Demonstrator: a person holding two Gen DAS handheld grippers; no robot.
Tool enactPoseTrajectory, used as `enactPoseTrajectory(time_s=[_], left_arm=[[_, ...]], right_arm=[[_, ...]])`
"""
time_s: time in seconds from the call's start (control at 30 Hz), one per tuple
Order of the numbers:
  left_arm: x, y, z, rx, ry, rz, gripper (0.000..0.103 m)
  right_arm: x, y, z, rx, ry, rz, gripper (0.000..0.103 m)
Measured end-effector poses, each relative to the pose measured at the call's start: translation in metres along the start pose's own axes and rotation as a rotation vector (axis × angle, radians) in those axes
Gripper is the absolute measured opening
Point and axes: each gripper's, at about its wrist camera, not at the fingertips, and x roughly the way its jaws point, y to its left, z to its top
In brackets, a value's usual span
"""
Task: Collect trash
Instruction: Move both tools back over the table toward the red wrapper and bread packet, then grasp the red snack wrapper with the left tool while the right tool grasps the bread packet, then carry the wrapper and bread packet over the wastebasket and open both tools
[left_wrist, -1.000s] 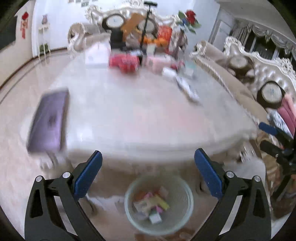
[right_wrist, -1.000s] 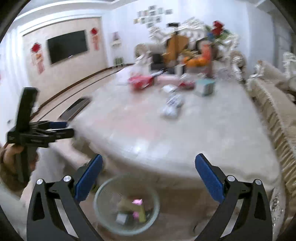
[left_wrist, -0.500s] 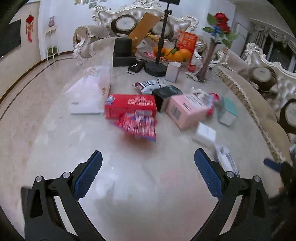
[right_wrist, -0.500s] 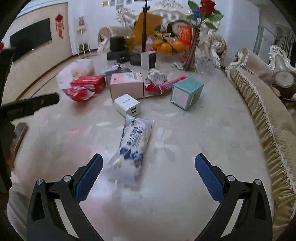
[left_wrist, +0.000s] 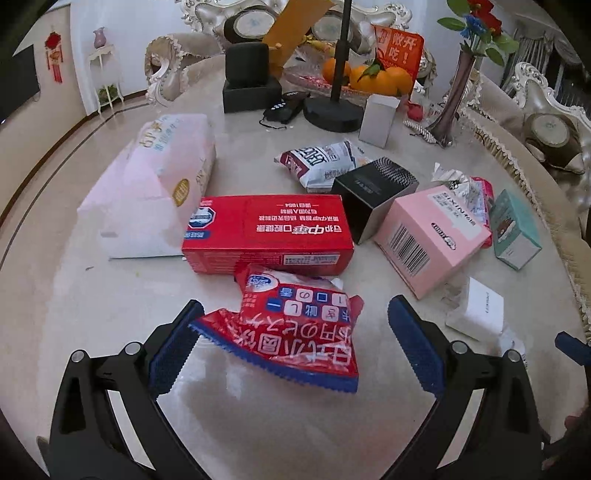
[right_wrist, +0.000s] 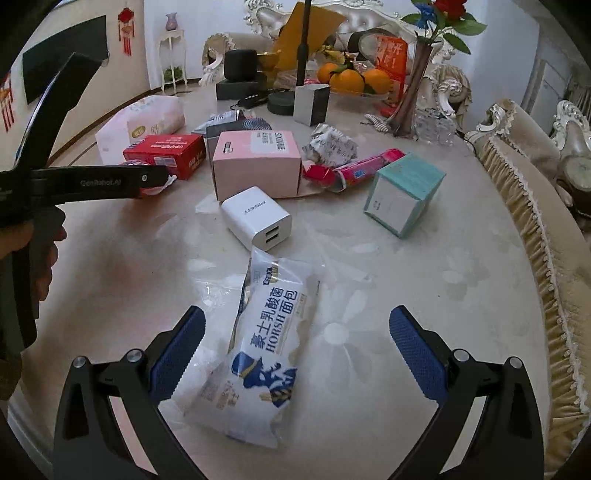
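Pale marble table (left_wrist: 92, 306) bearing scattered packaging, seen from both wrist cameras. Left gripper (left_wrist: 295, 339): jaws spread wide, holding nothing; a red snack wrapper (left_wrist: 295, 325) lies flat on the table between its blue fingers (left_wrist: 173, 347), its near-left corner at or against the left pad, contact not resolvable. Just behind the wrapper sits a red carton (left_wrist: 269, 229), flanked by a pink box (left_wrist: 428, 232), a black box (left_wrist: 373, 188) and a white tissue pack (left_wrist: 155, 184). Right gripper (right_wrist: 297, 345): jaws likewise spread, empty; a white bread wrapper (right_wrist: 262, 347) lies lengthwise between its fingers (right_wrist: 415, 354), nearer the left one. Beyond it stand a white charger (right_wrist: 256, 218) and a teal box (right_wrist: 404, 194). At far left of the right view, a person's hand (right_wrist: 33, 251) grips the left gripper's handle.
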Motion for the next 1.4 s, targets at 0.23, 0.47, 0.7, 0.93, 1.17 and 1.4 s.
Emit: enactPoseTrajectory(time_s=[0.23, 0.47, 0.7, 0.93, 1.17, 1.4], left_arm=[[0.013, -0.001, 0.000, 0.020, 0.024, 0.009, 0.096], [0.017, -0.003, -0.001, 0.059, 0.033, 0.059, 0.063], [0.009, 0.008, -0.006, 0.035, 0.009, 0.063, 0.042], [-0.029, 0.010, -0.018, 0.029, -0.048, 0.032, 0.041], [-0.127, -0.001, -0.074, 0.056, -0.183, -0.092, 0.041], [-0.208, -0.020, -0.198, 0.125, -0.175, -0.199, 0.041]], right_arm=[[0.012, -0.001, -0.002, 0.007, 0.024, 0.021, 0.096], [0.016, 0.008, -0.005, -0.025, 0.028, 0.014, 0.095], [0.007, -0.001, -0.007, 0.061, 0.009, 0.124, 0.034], [-0.023, -0.008, -0.013, 0.076, -0.046, 0.152, 0.033], [-0.081, -0.001, -0.047, 0.035, -0.118, 0.244, 0.033], [-0.151, 0.018, -0.137, -0.024, -0.104, 0.361, 0.033]])
